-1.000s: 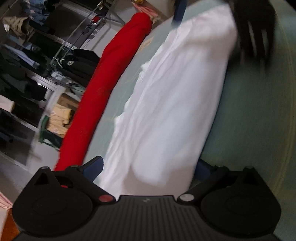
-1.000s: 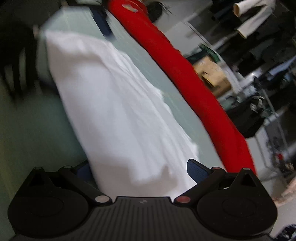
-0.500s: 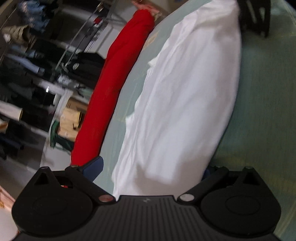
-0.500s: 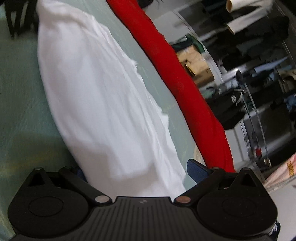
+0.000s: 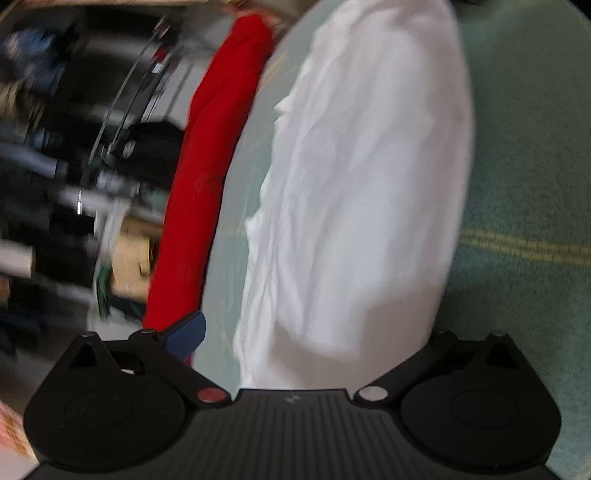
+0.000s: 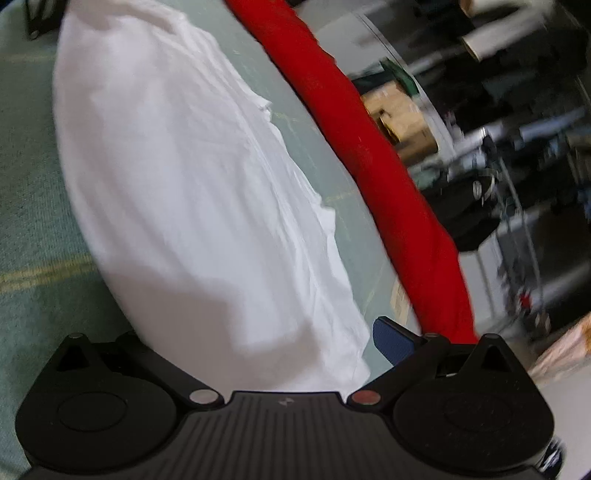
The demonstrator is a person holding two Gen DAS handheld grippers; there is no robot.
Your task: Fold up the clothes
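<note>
A white garment (image 5: pixel 369 184) lies lengthwise on the green table mat (image 5: pixel 524 166), folded into a long band. My left gripper (image 5: pixel 314 343) is at one short end, jaws wide apart. Its blue left finger (image 5: pixel 186 330) shows, and the cloth covers the other. My right gripper (image 6: pixel 258 339) is at the opposite end (image 6: pixel 177 177), also open. Its blue right finger (image 6: pixel 391 339) is clear of the cloth, and the left one is hidden under it. The left gripper (image 6: pixel 33 18) shows as a dark shape at the far end in the right wrist view.
A long red fabric roll (image 5: pixel 207 177) runs along the table's far edge (image 6: pixel 388 184), beside the garment. Beyond it stand clothes racks and shelves (image 5: pixel 55 147) and a cardboard box (image 6: pixel 402 122). A yellow stripe (image 5: pixel 524 247) crosses the mat.
Both views have swung and blurred. The opposite gripper has slid toward the top edge of each view. The garment now fills more of each frame. Both grippers' jaws stay wide apart.
</note>
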